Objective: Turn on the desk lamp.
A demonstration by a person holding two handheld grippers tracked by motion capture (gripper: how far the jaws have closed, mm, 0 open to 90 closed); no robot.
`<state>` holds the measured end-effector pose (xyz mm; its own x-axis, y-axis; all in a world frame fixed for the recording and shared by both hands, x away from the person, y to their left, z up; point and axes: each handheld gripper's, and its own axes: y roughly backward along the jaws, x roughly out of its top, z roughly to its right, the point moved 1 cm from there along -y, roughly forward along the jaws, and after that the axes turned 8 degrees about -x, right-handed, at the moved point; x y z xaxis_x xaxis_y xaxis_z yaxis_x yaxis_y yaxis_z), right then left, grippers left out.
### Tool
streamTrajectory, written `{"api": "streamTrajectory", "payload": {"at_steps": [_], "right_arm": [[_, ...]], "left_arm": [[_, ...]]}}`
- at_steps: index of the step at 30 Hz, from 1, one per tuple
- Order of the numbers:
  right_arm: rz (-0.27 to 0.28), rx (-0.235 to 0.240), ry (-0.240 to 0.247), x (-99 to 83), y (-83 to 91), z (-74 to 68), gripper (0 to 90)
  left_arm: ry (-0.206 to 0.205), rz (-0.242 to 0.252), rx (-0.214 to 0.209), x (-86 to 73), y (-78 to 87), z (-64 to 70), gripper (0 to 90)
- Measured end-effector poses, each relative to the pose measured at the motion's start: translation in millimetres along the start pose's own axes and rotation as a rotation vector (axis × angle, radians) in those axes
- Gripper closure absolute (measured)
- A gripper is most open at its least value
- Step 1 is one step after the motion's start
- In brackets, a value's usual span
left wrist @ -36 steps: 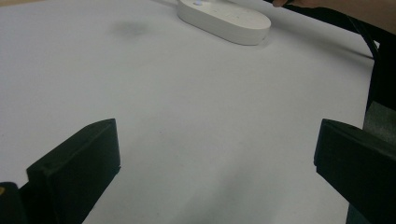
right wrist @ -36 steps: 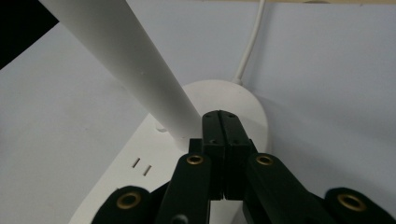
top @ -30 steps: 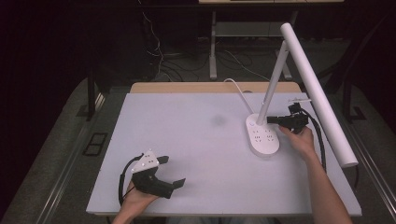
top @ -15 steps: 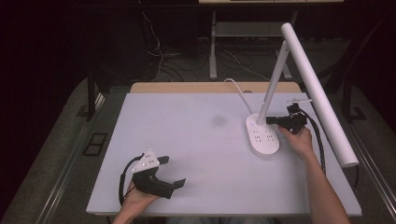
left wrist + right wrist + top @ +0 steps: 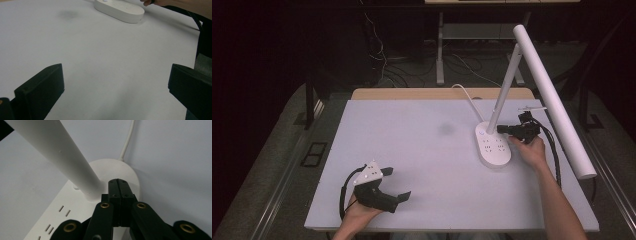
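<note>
nothing moved: right gripper jaws pressed together at one lamp base, left gripper jaws spread.

My right gripper, far right: matt black plastic jaws with brass-coloured rivets. Desk lamp: smooth white plastic base and stem, faintly satin; its cord looks rubbery. Table: matt, smooth white top, with a wooden edge at the far side.
</note>
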<state>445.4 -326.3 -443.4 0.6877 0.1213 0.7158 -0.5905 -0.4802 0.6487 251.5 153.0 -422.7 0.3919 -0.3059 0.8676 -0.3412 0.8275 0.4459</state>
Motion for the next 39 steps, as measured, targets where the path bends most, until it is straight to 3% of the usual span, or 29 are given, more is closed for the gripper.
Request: {"api": "streamTrajectory", "payload": {"at_steps": [6, 9, 16, 27, 39], "right_arm": [[-0.012, -0.027, 0.015, 2.5, 1.0, -3.8, 89.9], [-0.004, -0.009, 0.002, 2.7, 0.9, -4.9, 89.9], [-0.012, -0.019, 0.014, 3.4, 1.4, -7.7, 89.8], [-0.016, -0.039, 0.043, 6.8, 20.3, -13.5, 89.7], [-0.004, -0.038, 0.070, 8.3, 52.8, -28.9, 89.7]], "left_arm": [[0.001, -0.001, -0.002, -0.2, -0.2, -0.3, 0.0], [0.003, 0.001, -0.003, -0.6, -0.3, -0.7, 0.0], [0.004, 0.003, -0.003, -0.8, 0.6, -1.0, 0.0], [0.004, 0.008, 0.001, -1.0, 3.0, -1.3, 0.0], [0.001, 0.011, -0.001, -1.2, 4.4, -0.5, 0.0]]}}
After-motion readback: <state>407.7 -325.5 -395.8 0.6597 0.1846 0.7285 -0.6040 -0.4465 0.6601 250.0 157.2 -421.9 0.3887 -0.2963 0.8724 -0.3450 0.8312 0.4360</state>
